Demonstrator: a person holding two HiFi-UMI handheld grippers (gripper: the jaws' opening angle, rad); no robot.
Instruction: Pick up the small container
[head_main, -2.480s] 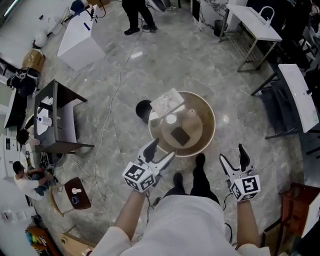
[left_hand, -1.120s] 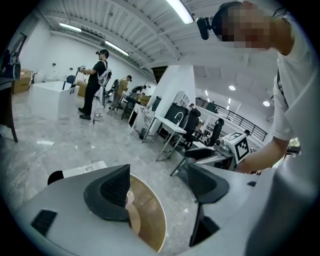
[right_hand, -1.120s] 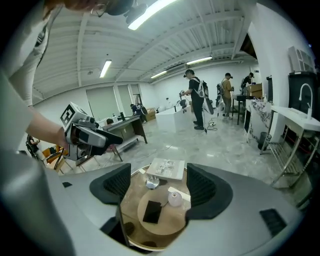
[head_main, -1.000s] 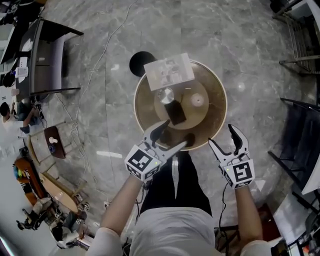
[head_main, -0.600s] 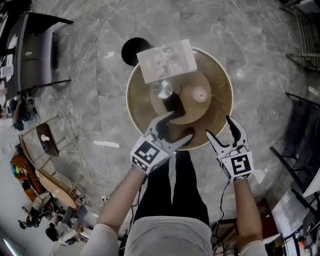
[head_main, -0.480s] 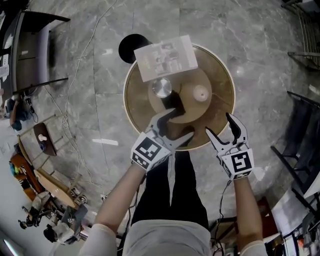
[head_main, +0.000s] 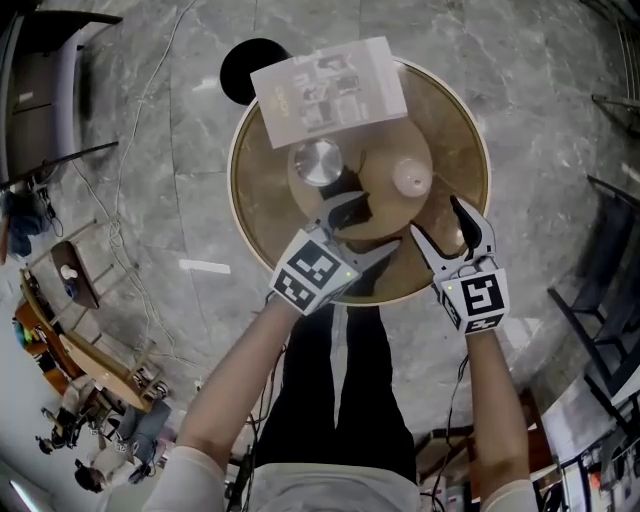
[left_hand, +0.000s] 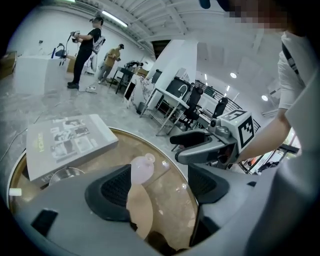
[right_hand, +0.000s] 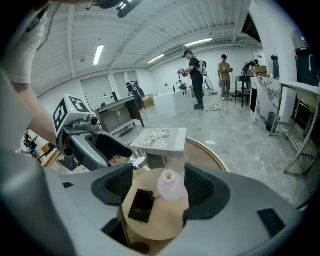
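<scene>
A small white container (head_main: 412, 177) with a narrow neck stands upright on a round wooden disc (head_main: 385, 150) on the round table (head_main: 255, 195). A shiny metal cup (head_main: 318, 160) stands left of it, and a flat black object (right_hand: 142, 204) lies on the disc. My right gripper (head_main: 446, 230) is over the table's near edge, a little short of the white container (right_hand: 170, 186); its jaws are closing with nothing between the pads. My left gripper (head_main: 364, 232) stands open above the black object. The left gripper view shows the white container (left_hand: 141, 169) ahead.
A flat grey box or book (head_main: 328, 90) lies across the table's far side. A black round stool base (head_main: 246, 68) stands on the marble floor behind the table. Dark chairs (head_main: 610, 300) are at the right. People stand far off in the room (right_hand: 192, 80).
Both grippers have moved forward from in front of the table to over its near edge. The left one now covers the black object. The table fills more of the head view.
</scene>
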